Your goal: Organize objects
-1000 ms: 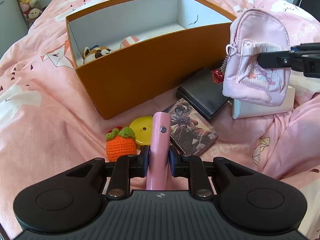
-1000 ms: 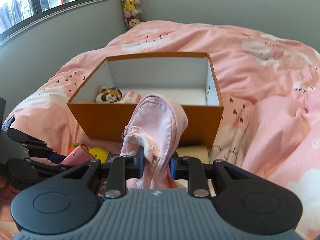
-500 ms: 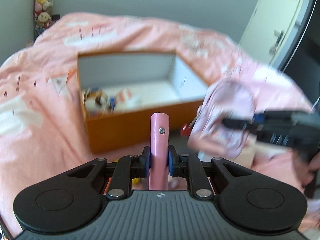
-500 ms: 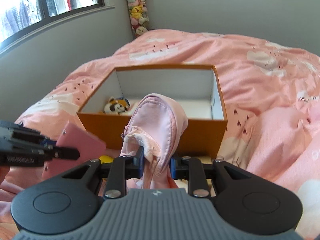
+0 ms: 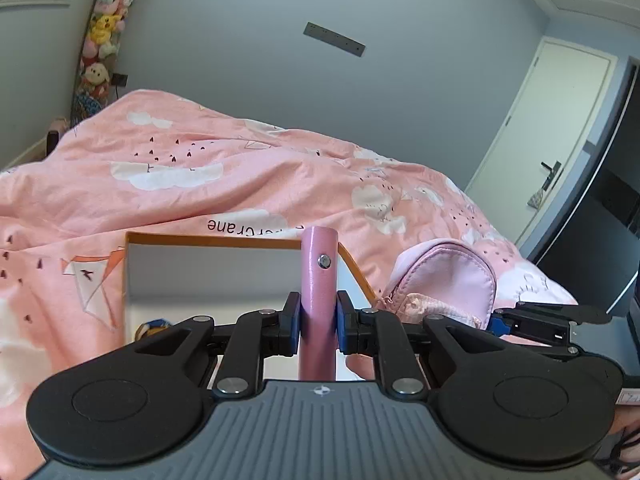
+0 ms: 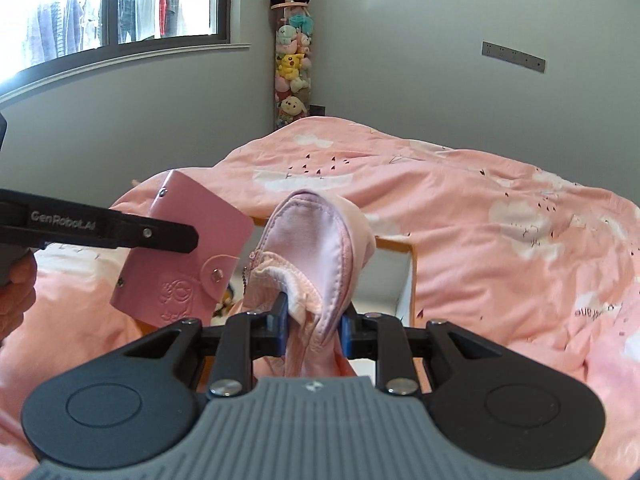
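Observation:
My left gripper [image 5: 318, 322] is shut on a pink card holder [image 5: 319, 280], seen edge-on and held above the near wall of the orange box [image 5: 240, 242]. In the right wrist view the same pink card holder [image 6: 176, 256] shows its flat face with a snap tab, clamped by the left gripper's finger [image 6: 120, 228]. My right gripper [image 6: 314, 322] is shut on a small pink backpack [image 6: 316, 248], which hangs in the air just right of the card holder. From the left wrist, the backpack [image 5: 444, 280] appears beside the box's right corner. A plush toy [image 5: 154, 326] peeks from inside the box.
The box sits on a bed with a pink patterned duvet [image 5: 200, 172]. A tall column of plush toys [image 6: 292, 64] stands in the far corner beside a window [image 6: 100, 8]. A white door [image 5: 560, 140] is at the right. A person's hand [image 6: 16, 292] holds the left gripper.
Both grippers have risen and tilted up with their loads. The items on the bed in front of the box have dropped out of sight, and the wall now fills the upper view.

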Demonstrator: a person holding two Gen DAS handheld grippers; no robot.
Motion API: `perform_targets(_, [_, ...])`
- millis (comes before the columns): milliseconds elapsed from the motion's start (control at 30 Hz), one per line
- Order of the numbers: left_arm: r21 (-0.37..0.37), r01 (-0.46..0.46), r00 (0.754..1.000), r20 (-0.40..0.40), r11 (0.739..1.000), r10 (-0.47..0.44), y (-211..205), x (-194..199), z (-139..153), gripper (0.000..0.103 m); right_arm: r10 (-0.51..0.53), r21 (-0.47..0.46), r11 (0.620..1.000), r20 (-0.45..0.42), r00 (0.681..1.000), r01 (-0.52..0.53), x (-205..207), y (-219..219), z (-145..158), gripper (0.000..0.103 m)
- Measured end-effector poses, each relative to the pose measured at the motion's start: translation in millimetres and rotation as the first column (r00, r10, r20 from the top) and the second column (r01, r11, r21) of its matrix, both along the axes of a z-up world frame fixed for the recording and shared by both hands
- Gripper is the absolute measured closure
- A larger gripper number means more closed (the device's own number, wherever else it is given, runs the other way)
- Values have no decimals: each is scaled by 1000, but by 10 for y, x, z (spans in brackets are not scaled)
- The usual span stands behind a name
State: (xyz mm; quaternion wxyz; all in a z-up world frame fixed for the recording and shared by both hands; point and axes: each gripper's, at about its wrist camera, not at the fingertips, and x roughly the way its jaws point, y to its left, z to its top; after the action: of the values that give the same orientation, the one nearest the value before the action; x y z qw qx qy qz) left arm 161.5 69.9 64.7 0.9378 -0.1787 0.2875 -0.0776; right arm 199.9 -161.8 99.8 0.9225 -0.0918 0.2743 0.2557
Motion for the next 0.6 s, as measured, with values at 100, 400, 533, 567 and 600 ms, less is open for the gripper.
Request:
perform_targets(100, [-55, 20, 999, -32, 998, -22, 85, 170, -128, 84, -11, -15, 1000, -12, 1000, 11, 188, 27, -23, 78])
perform_targets(400, [-244, 6, 971, -231, 970, -64, 380, 669, -734, 84, -20, -92, 996, -93, 995, 11, 656, 146, -306, 78])
perform_targets(533, [-288, -9, 949, -306, 958, -83, 363, 794, -966, 84, -7, -95, 995, -133, 991, -6, 785, 170, -418, 78])
perform_targets(567, [-297, -7, 943, -319, 955, -92, 340, 824, -1011, 84, -9, -98, 995, -137, 991, -5, 811, 168, -441, 78])
perform_targets(600, [-310, -7, 938, -332, 951, -101, 316, 857, -1053, 84, -11, -104, 995, -140, 990, -4, 841, 164, -463, 78])
